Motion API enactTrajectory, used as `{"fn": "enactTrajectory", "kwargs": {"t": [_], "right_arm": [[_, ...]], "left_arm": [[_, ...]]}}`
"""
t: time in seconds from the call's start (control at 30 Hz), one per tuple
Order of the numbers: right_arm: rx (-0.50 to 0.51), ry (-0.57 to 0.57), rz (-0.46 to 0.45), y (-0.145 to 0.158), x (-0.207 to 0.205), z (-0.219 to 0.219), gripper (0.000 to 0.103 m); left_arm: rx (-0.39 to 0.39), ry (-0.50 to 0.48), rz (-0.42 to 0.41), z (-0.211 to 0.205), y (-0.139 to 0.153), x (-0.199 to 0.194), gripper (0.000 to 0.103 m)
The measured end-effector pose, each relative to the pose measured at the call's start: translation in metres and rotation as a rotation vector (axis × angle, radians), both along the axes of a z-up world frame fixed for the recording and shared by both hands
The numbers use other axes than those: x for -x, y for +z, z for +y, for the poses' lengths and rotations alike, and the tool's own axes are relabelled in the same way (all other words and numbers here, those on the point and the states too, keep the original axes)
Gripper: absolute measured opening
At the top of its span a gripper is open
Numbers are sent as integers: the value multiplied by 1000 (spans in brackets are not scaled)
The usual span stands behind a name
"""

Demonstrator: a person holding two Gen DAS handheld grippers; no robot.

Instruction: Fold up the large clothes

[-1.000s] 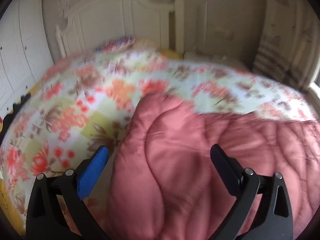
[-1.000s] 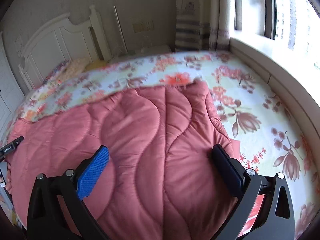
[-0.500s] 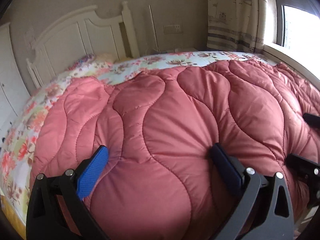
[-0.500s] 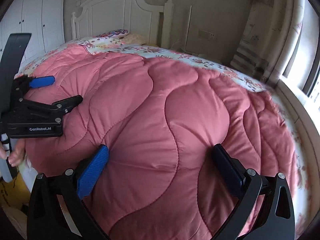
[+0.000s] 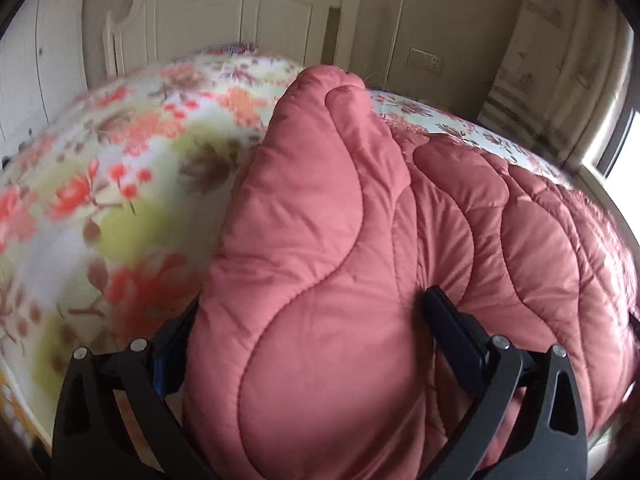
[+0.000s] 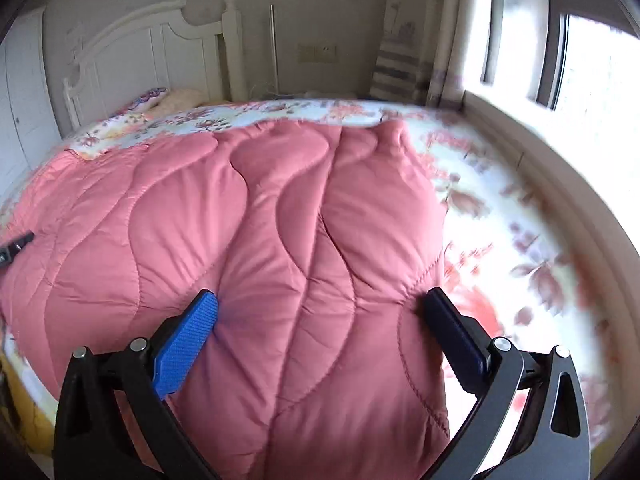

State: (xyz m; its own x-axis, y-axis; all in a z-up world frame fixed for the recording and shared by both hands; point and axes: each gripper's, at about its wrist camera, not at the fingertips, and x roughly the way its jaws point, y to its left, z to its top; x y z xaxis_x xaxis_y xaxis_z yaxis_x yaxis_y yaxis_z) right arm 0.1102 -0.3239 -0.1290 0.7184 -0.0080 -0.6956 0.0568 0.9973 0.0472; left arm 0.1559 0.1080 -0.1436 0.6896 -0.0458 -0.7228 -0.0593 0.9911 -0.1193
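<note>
A thick pink quilted comforter point(image 5: 320, 200) lies on the bed with the floral sheet point(image 5: 120, 168). In the left wrist view a puffy fold at its left edge bulges up between the fingers of my left gripper point(image 5: 312, 304), which stands wide open; the fold hides the blue pad. My right gripper point(image 6: 320, 298) is also wide open, its fingertips pressed into the comforter point(image 6: 280, 208) near its right edge. The tip of the left gripper point(image 6: 16, 246) shows at the far left of the right wrist view.
A white headboard point(image 6: 132, 56) and a pillow point(image 6: 152, 94) are at the far end of the bed. A window point(image 6: 592, 60) with a sill and striped curtain point(image 6: 400, 60) runs along the right. White wardrobe doors point(image 5: 36, 60) stand on the left.
Both views have swung. The left gripper went from over the comforter's middle to its left edge, where a fold now sits between its fingers. The right gripper shifted toward the right edge.
</note>
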Motion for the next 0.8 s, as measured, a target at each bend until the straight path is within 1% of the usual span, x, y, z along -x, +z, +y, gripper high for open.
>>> {"fn": "enactTrajectory", "kwargs": {"t": [0.03,0.07,0.1,0.17,0.23,0.27,0.3,0.37,0.43,0.5,0.53,0.57,0.63,0.7,0.73,0.8], "right_arm": [[-22,-4,4,-2,0,-3,99],[-18,-5,6,-2,0,-3,99],[-8,-4,11,-2,0,-1,99],[11,-27,24,2,0,2,99],[52,-88,10,12,7,9,98],[78,-104,-26,20,13,16,98],[82,-80,-71,28,19,27,98],[89,-10,-146,40,29,47,98],[124,74,-208,49,37,77,98],[126,151,-192,46,36,99,98],[117,188,-165,40,33,110,98],[116,207,-142,33,30,117,98],[146,216,-75,13,22,127,99],[114,230,-88,5,22,122,99],[90,227,-79,5,21,113,98],[86,198,-72,12,19,101,98]], "left_arm": [[-23,-2,3,-2,0,-1,101],[-54,-3,1,-6,0,-1,101],[-65,-2,-1,-6,0,-3,101],[-66,1,0,-5,0,-4,101],[-66,1,-2,-5,-1,-3,101],[-72,4,-5,-6,-1,-3,101],[-80,7,-10,-8,-1,3,101],[-100,12,-17,-12,0,7,101],[-119,16,-25,-15,1,8,101],[-125,16,-27,-16,1,9,101],[-122,15,-26,-16,2,9,101],[-118,14,-27,-16,2,9,101],[-114,12,-28,-15,2,10,101],[-115,12,-28,-15,2,10,101],[-115,13,-28,-15,2,10,101],[-114,12,-28,-15,2,10,101]]}}
